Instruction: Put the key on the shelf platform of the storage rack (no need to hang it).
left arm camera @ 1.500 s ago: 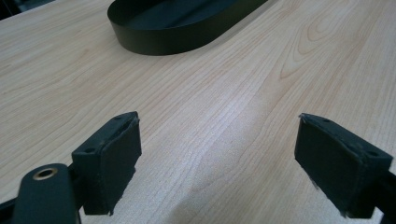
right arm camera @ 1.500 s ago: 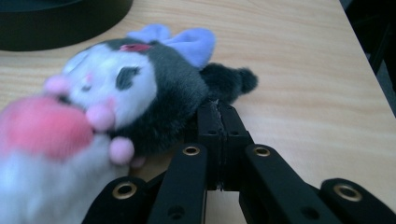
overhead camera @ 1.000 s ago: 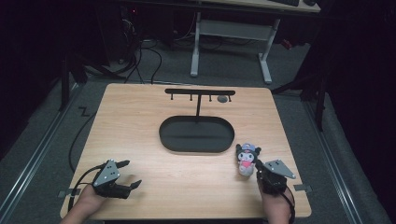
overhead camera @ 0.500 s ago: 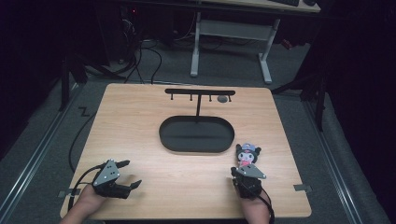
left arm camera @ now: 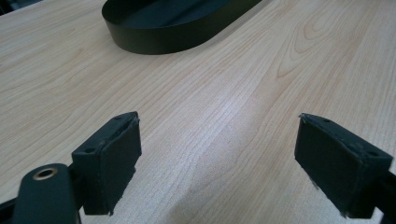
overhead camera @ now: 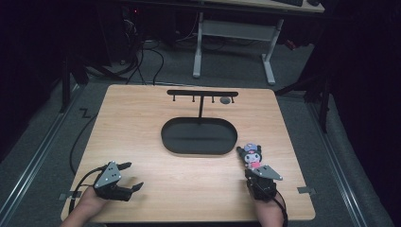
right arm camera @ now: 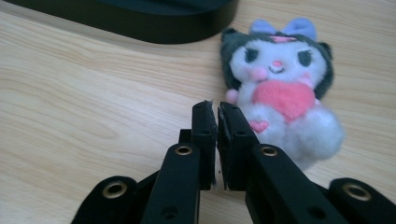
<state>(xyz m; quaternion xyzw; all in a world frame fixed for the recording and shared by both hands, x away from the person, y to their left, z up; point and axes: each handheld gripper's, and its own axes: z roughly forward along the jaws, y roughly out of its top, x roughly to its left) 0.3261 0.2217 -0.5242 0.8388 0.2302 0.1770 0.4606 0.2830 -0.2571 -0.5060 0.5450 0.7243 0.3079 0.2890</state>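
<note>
At the lower left of the high view the left hand-held gripper (overhead camera: 131,176) rests low on the table (overhead camera: 142,123), its jaws spread wide with nothing between them; in the left gripper view the two black pads (left arm camera: 109,161) stand well apart over bare wood.

In the middle of the frame sits one black oval tray (overhead camera: 199,136), the only container, and its floor looks bare. A thin post rises from its far edge to a black crossbar (overhead camera: 202,93) with small pegs hanging beneath and a small grey knob (overhead camera: 225,100) at its right part. The left gripper view catches the tray's wall (left arm camera: 163,39) at its upper edge.

Right of the tray's lower end lies one plush toy (overhead camera: 251,155), dark-hooded with a white face, a blue bow and a pink heart on its chest (right arm camera: 279,100), just beside the tray. The right hand-held gripper (overhead camera: 253,168) sits at the lower right, just below the toy; its jaws are pressed nearly together, holding nothing, their tips just left of the toy's body in the right gripper view.

Compared with a second ago, the right hand-held gripper has shifted from the toy's right side to directly below it; the left one, the tray and the toy lie as before.

Count: two hand-held grippers, one tray, one plush toy, one table.
</note>
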